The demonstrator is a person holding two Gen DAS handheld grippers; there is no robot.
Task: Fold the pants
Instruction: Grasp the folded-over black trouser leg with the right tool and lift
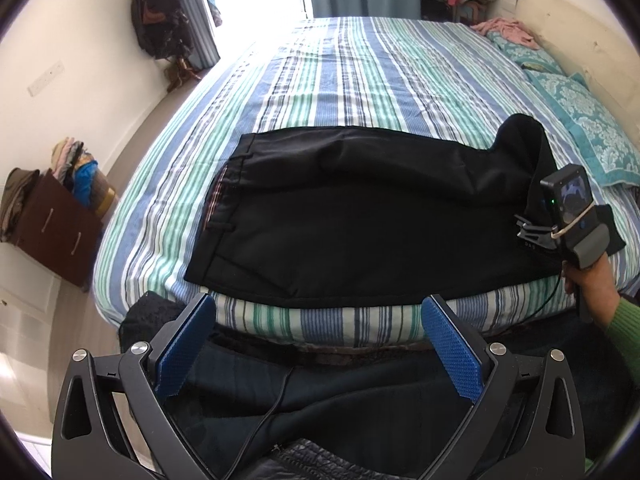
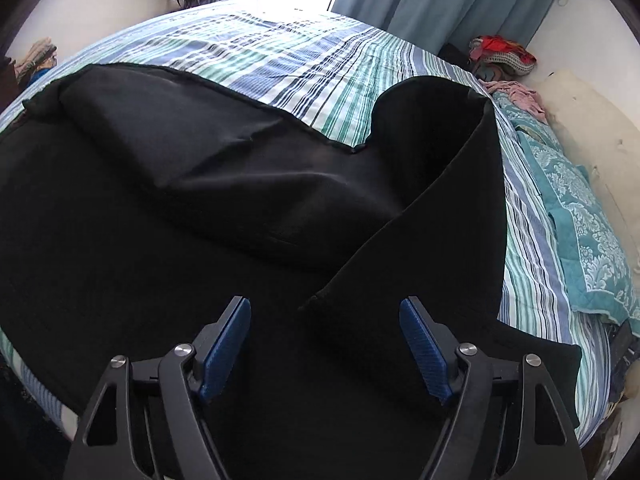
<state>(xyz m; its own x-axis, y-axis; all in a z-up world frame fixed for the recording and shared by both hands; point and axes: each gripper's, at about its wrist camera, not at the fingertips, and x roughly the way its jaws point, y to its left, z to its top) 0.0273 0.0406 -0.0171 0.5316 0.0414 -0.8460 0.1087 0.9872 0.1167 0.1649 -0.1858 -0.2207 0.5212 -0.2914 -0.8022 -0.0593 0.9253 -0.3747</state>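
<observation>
Jaws spread on both tools, nothing pinched. Right gripper (image 2: 325,344) hangs directly over the black pants (image 1: 360,216), a folded-back leg end lying just ahead of its tips, cloth between but not touched. Left gripper (image 1: 318,344) sits off the bed (image 1: 360,80) edge, short of the pants' near hem. Pants lie lengthwise along that edge, waistband left. Right hand nearer; likely grabs the leg.
</observation>
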